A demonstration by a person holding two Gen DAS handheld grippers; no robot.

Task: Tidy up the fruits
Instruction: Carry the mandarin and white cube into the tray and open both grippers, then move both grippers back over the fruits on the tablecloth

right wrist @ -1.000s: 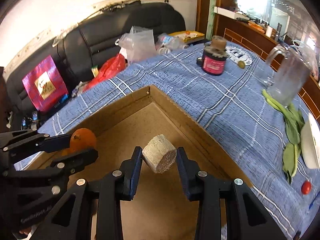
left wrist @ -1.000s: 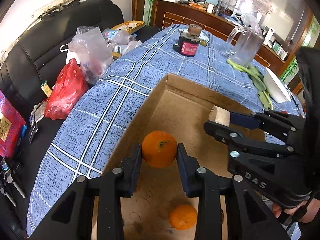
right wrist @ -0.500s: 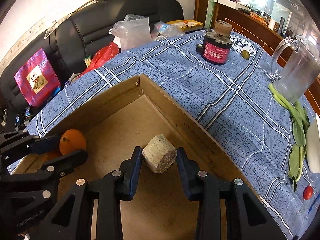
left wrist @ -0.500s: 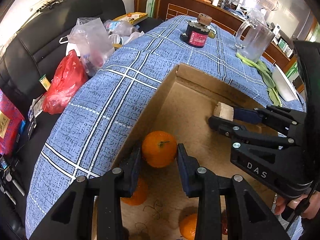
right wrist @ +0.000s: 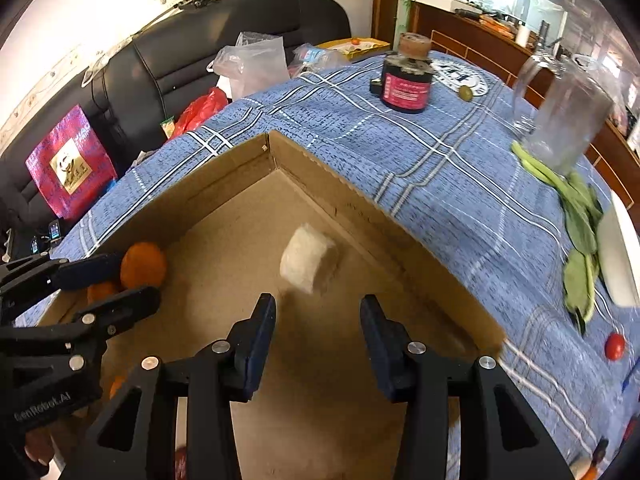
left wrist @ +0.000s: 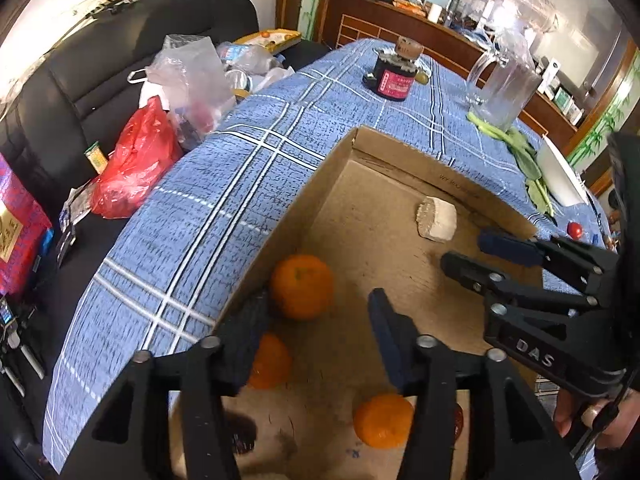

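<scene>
Left tongs (left wrist: 316,316) opening, orange (left wrist: 302,286) just beyond.

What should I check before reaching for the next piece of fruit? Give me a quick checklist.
1. Left gripper free of the orange: ok, jaws opening, orange beyond the fingertips.
2. Right gripper free of the pale chunk: ok, jaws opening, chunk ahead of them.
3. Both pieces inside the cardboard box: ok.
4. Chunk settled on the box floor: cannot tell, blurred.
5. Next fruit in sight: ok, small red fruit on the tablecloth.
</scene>
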